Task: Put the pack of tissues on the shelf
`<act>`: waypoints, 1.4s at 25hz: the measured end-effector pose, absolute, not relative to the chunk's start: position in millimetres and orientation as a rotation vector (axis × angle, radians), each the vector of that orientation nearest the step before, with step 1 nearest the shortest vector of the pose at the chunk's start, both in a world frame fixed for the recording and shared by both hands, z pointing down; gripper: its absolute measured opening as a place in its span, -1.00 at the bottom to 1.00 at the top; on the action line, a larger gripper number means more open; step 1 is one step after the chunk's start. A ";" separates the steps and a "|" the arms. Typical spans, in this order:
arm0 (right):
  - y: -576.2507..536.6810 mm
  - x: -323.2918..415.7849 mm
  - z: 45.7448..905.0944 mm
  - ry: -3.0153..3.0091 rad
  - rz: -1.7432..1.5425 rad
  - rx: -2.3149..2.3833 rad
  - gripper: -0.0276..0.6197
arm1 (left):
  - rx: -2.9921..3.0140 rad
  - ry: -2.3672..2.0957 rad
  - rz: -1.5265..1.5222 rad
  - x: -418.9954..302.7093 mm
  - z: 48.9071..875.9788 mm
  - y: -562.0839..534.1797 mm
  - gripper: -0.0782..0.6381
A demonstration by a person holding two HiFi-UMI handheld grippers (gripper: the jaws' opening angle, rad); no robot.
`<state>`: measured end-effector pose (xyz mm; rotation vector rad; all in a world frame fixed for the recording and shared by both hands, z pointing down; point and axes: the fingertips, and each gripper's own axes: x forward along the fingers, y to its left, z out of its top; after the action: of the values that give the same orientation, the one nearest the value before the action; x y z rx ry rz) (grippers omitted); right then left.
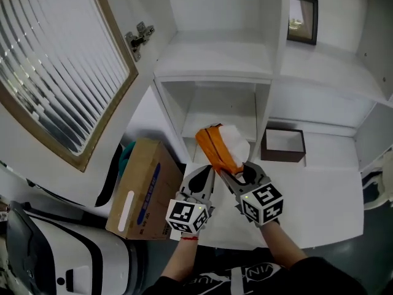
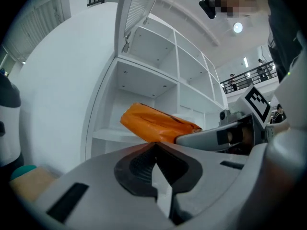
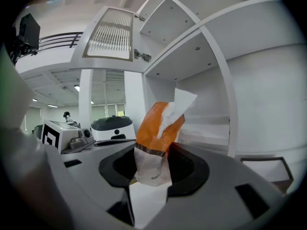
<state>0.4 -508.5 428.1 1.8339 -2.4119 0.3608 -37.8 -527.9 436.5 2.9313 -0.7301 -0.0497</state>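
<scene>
1 tissue pack clamped in right gripper.

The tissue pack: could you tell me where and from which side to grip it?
I would grip the tissue pack by its flat sealed end, from the person's side, as the right gripper does: that end is thin, and the other faces the shelf.

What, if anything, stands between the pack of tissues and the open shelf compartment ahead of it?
Nothing visible does. The right tool holds the pack of tissues before the open compartment; the louvred door is swung aside and the brown tray sits one bay to the right.
</scene>
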 end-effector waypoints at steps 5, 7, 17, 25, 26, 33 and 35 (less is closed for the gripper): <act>-529.5 2.7 420.2 -2.294 0.369 1.933 -0.43 | 2.956 -0.596 -0.046 -31.9 431.7 -542.5 -0.76; -539.1 3.7 416.6 -2.246 0.367 1.969 -0.42 | 2.966 -0.548 -0.046 -30.6 429.7 -548.1 -0.76; -573.1 2.2 413.7 -2.092 0.365 2.069 -0.41 | 2.968 -0.390 0.006 -32.1 440.7 -556.7 -0.76; -586.5 -1.3 403.4 -2.120 0.407 2.116 -0.39 | 2.949 -0.296 -0.001 -26.1 435.7 -552.5 -0.76; -586.1 -1.9 399.4 -2.146 0.410 2.119 -0.39 | 2.944 -0.294 -0.011 -26.3 431.9 -553.2 -0.76; -589.5 -3.7 385.5 -2.307 0.404 2.135 -0.28 | 2.902 -0.346 -0.068 -29.6 429.1 -578.8 -0.76; -586.4 -2.8 386.9 -2.307 0.396 2.131 -0.28 | 2.900 -0.358 -0.074 -28.8 427.7 -582.2 -0.76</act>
<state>-2.8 -586.4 386.9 2.1312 -2.3070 0.3961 -28.8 -582.2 427.7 2.8996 -0.3578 -0.0736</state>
